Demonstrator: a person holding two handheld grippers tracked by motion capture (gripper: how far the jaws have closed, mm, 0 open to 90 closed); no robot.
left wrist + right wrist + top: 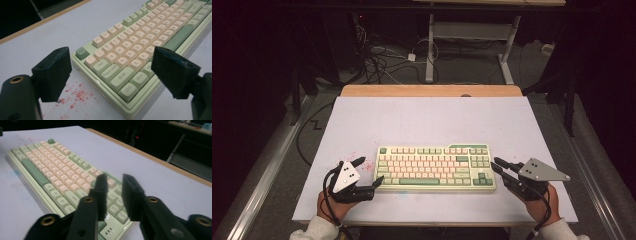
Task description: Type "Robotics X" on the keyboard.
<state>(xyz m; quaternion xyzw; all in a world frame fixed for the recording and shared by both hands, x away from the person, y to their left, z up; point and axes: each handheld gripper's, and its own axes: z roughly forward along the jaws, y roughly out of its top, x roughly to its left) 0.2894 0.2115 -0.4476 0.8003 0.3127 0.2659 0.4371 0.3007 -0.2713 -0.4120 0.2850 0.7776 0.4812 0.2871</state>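
Observation:
A pale green keyboard (434, 167) with cream and green keys lies flat near the front of the white table top (422, 120). My left gripper (372, 170) is open wide at the keyboard's left end. In the left gripper view its jaws (110, 62) stand either side of the keyboard's near left corner (125, 95) without touching it. My right gripper (494, 163) hovers at the keyboard's right end. In the right gripper view its jaws (115, 178) stand a narrow gap apart with nothing between them, above the right-hand keys (112, 207).
Red specks (77, 95) stain the table beside the keyboard's left end. A wooden edge (432, 90) runs along the far side of the table. Beyond it are floor cables (382, 60) and the white legs of another desk (429, 50).

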